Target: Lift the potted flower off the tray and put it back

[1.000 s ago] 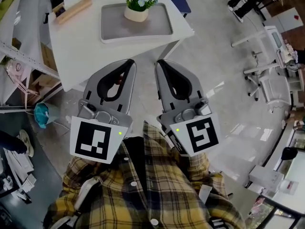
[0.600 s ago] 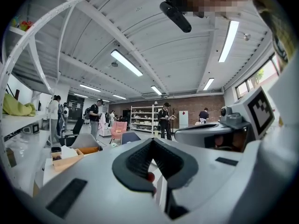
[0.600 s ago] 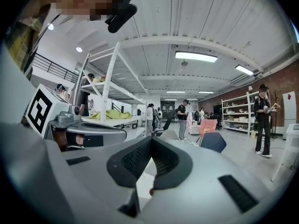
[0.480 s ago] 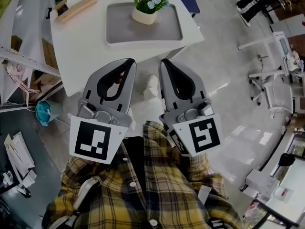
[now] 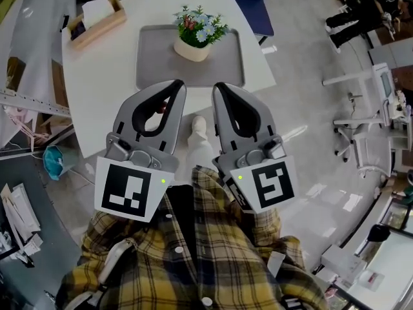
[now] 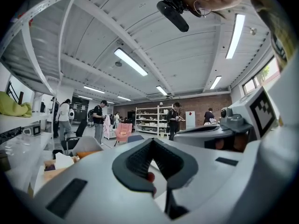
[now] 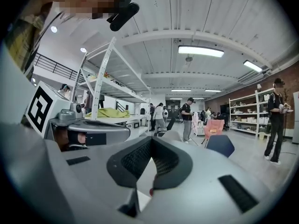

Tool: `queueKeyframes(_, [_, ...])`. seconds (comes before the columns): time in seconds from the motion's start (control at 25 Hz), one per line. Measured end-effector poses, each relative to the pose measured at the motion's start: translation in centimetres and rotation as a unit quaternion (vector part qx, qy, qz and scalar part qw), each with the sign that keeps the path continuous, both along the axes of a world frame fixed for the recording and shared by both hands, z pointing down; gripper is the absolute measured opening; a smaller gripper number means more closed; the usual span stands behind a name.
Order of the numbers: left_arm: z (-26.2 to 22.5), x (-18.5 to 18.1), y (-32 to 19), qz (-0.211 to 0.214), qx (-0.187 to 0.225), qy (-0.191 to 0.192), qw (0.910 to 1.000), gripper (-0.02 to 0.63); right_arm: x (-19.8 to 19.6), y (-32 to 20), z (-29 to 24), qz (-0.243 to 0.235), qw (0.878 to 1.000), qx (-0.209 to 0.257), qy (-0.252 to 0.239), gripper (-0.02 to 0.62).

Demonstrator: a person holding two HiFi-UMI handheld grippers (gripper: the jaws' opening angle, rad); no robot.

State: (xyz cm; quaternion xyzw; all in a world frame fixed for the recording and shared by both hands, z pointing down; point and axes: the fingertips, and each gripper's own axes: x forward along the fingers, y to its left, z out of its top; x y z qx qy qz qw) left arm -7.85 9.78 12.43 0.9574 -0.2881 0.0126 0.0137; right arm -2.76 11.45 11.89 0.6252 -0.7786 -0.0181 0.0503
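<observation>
Head view: the small cream pot of pink and pale blue flowers (image 5: 194,39) stands upright toward the far side of the flat grey rectangular tray (image 5: 155,70) on the white table (image 5: 97,89). It lies straight ahead, well apart from the left gripper (image 5: 177,84) and right gripper (image 5: 218,86), which are about equally near. Both have jaws pressed together, empty.

white square bench (image 5: 97,89) on a pale glossy floor (image 5: 303,76), grey rectangular tray (image 5: 155,66) flat near its middle, wooden box (image 5: 98,19) holding white paper (image 5: 95,8) left of the tray, by the far corner
</observation>
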Motion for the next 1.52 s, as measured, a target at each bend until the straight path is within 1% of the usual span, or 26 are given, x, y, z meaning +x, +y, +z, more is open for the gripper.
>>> queueKeyframes(0.08, [-0.2,1.2,-1.7,-0.007,0.000,0.001,1.0000,0.008,1.0,-1.9,-0.6,-0.010,1.000,0.007,-0.005,-0.003])
queueKeyframes(0.24, [-1.0,3.6,-5.0,-0.023,0.004,0.004,0.9997,0.008,3.5,-5.5,-1.0,-0.029,1.000,0.002,0.001,-0.003])
queueKeyframes(0.48, [-2.1,7.5,-10.3,-0.067,0.004,0.009,0.9977,0.008,7.5,-11.2,-2.1,-0.072,0.997,0.004,0.007,-0.002])
queueKeyframes(0.64, [-2.7,10.0,-13.2,-0.102,0.007,0.012,0.9947,0.008,10.4,-14.2,-2.5,-0.103,0.995,-0.002,0.012,-0.003])
queueKeyframes(0.76, [-2.7,11.8,-14.8,-0.122,0.012,0.012,0.9924,0.008,12.0,-16.0,-2.1,-0.127,0.992,-0.018,0.014,-0.003])
queueKeyframes(0.88, [-2.3,13.2,-16.0,-0.138,0.016,0.004,0.9902,0.008,13.5,-17.6,-1.7,-0.145,0.989,-0.018,0.016,-0.003])
queueKeyframes(1.0, [-1.9,13.9,-16.7,-0.154,0.011,-0.003,0.9881,0.008,14.7,-18.7,-1.4,-0.155,0.988,-0.014,0.020,-0.003])
queueKeyframes(1.08, [-1.5,14.0,-17.1,-0.160,0.006,-0.005,0.9871,0.008,14.7,-19.1,-0.9,-0.163,0.986,-0.024,0.016,-0.002])
queueKeyframes(1.16, [-1.3,14.1,-17.4,-0.160,0.006,-0.009,0.9871,0.008,14.6,-19.4,-0.6,-0.168,0.985,-0.031,0.016,-0.003])
queueKeyframes(1.28, [-1.3,14.2,-17.5,-0.156,0.007,-0.014,0.9876,0.008,14.8,-19.8,-0.6,-0.163,0.986,-0.027,0.026,-0.002])
queueKeyframes(1.52, [-0.7,13.6,-18.1,-0.154,-0.002,-0.013,0.9880,0.008,14.0,-20.0,-0.2,-0.167,0.985,-0.030,0.023,-0.002])
